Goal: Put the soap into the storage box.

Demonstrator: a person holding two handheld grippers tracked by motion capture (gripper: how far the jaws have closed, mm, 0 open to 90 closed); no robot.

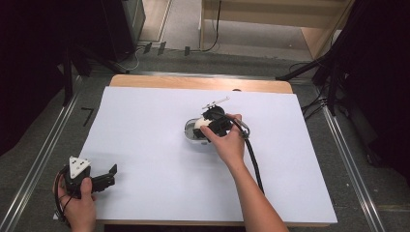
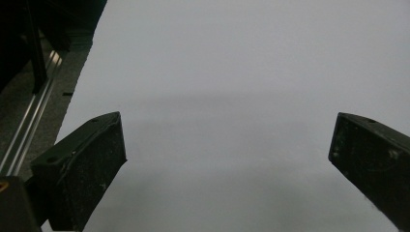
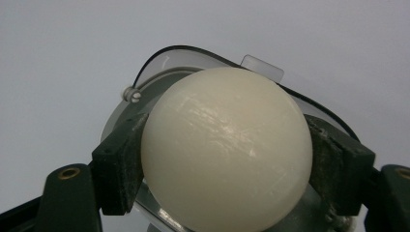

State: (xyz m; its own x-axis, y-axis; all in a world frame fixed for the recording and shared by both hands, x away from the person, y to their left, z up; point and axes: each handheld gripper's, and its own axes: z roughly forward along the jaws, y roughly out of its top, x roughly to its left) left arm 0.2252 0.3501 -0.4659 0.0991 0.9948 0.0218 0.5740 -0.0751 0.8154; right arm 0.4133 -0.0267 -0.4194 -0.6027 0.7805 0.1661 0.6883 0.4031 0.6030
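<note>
A white sheet (image 1: 159, 159) covers nearly the whole wooden table (image 1: 193, 82), whose bare edge shows as a strip beyond the right gripper (image 1: 205, 126), on the far side from the person. That gripper sits over the middle of the sheet, held in the person's right hand (image 1: 229, 142), with its black cable (image 1: 254, 162) trailing back along the forearm toward the near edge. Its jaws are pinched against the two sides of a cream-white ball (image 3: 226, 152); in the right gripper view the ball sits squarely between the dark pads (image 3: 118, 162), touching both, and takes up most of the gap between them. Directly under and just beyond the ball lies a clear shallow dish (image 3: 167, 63) with a dark rim, a small tab on its far edge and a tiny white peg at its left side; whether the ball rests on it or is held just above it cannot be told. In the high view the dish (image 1: 189, 131) shows just left of the jaws. A thin white stick-like piece (image 1: 216, 102) lies just ahead of this gripper, apart from the dish. The left gripper (image 1: 109, 176), held in the left hand (image 1: 80, 205) near the sheet's near-left corner, has its jaws spread wide over bare sheet (image 2: 232, 72), with nothing between them.
</note>
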